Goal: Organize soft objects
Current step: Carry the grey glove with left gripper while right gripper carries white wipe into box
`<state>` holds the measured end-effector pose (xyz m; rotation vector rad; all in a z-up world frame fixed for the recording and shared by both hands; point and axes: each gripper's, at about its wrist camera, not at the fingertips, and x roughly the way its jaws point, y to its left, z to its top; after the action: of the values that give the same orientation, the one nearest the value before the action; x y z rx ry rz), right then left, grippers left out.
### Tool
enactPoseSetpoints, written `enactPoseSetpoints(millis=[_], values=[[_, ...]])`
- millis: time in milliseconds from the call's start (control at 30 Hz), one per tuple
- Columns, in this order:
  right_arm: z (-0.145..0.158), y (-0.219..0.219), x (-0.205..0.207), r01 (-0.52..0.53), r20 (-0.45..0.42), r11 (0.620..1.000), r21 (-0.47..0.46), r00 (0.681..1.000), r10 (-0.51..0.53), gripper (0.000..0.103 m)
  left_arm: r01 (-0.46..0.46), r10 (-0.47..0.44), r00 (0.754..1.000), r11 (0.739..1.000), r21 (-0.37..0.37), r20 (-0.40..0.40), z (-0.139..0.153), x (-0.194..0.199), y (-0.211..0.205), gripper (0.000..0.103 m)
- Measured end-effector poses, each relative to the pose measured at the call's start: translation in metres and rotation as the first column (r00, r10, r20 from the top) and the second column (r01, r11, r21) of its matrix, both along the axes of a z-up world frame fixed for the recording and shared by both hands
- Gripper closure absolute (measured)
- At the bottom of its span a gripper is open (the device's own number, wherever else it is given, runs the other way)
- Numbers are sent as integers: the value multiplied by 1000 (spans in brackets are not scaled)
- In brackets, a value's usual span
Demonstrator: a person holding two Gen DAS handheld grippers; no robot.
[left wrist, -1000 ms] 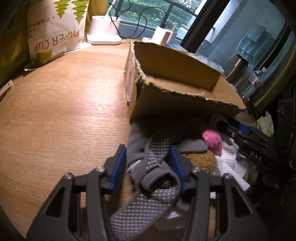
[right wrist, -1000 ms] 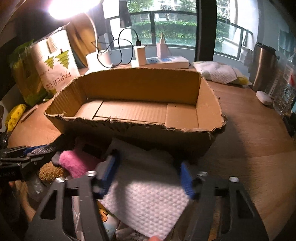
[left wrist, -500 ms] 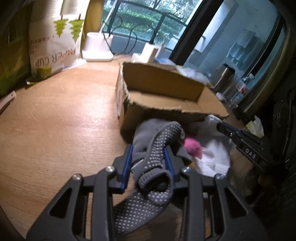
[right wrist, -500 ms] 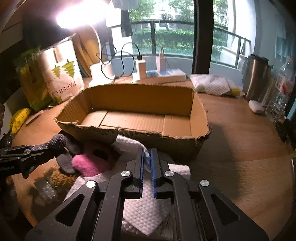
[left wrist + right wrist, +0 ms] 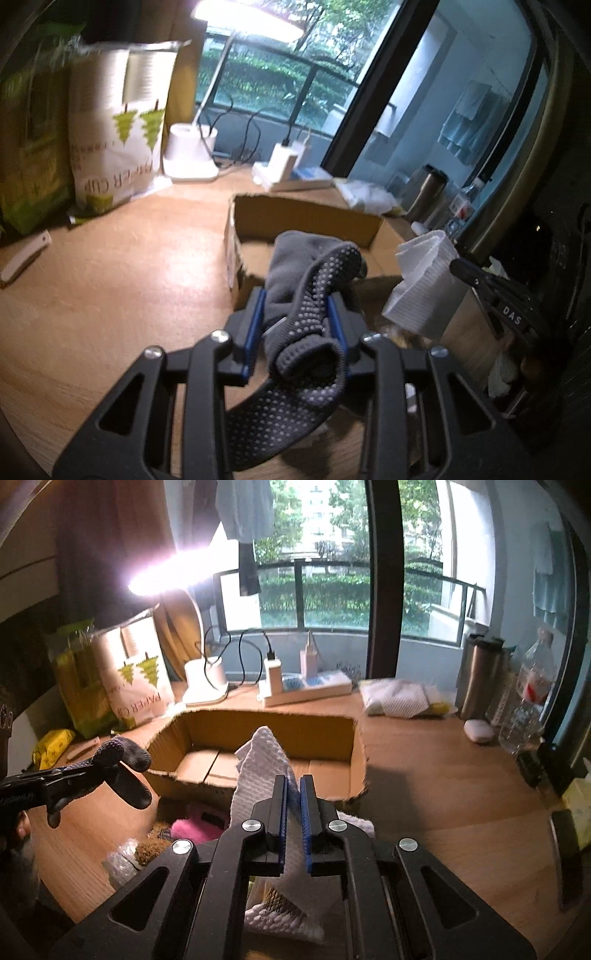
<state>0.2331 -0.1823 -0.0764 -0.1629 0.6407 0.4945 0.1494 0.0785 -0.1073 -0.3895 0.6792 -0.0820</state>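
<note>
Left tongs (image 5: 295,325) pinched a gray glove (image 5: 306,295), right tongs (image 5: 293,812) a white cloth (image 5: 262,764); box (image 5: 343,771) at twelve o'clock.

paper-cup bag (image 5: 118,147) blurred, pink item (image 5: 197,825) half hidden — unidentifiable

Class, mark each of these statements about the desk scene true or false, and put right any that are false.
1. The left claw grips a grey dotted glove. True.
2. The right claw stands wide open with nothing in it. False: it is shut on a white textured cloth.
3. The cardboard box already holds the glove. False: its floor is bare in both views, and the glove is held up at its near side.
4. A pink fluffy item lies on the table in front of the box. True.
5. A bag printed PAPER CUP stands at the back of the table. True.
</note>
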Motion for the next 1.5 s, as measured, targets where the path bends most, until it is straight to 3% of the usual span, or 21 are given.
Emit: enactPoseSetpoints(millis=[467, 900, 1167, 1500], values=[[36, -15, 19, 16, 85, 999, 30, 996, -18, 95, -37, 26, 992, 996, 85, 121, 41, 19, 0, 69], [41, -13, 57, 9, 103, 999, 52, 995, -15, 95, -86, 62, 988, 983, 165, 141, 35, 54, -1, 69], [27, 0, 81, -10, 83, 999, 53, 997, 5, 95, -92, 75, 992, 981, 174, 102, 19, 72, -2, 69], [-15, 13, 104, -26, -14, 999, 42, 1000, 27, 95, -71, 66, 997, 984, 165, 32, -6, 92, -5, 68]])
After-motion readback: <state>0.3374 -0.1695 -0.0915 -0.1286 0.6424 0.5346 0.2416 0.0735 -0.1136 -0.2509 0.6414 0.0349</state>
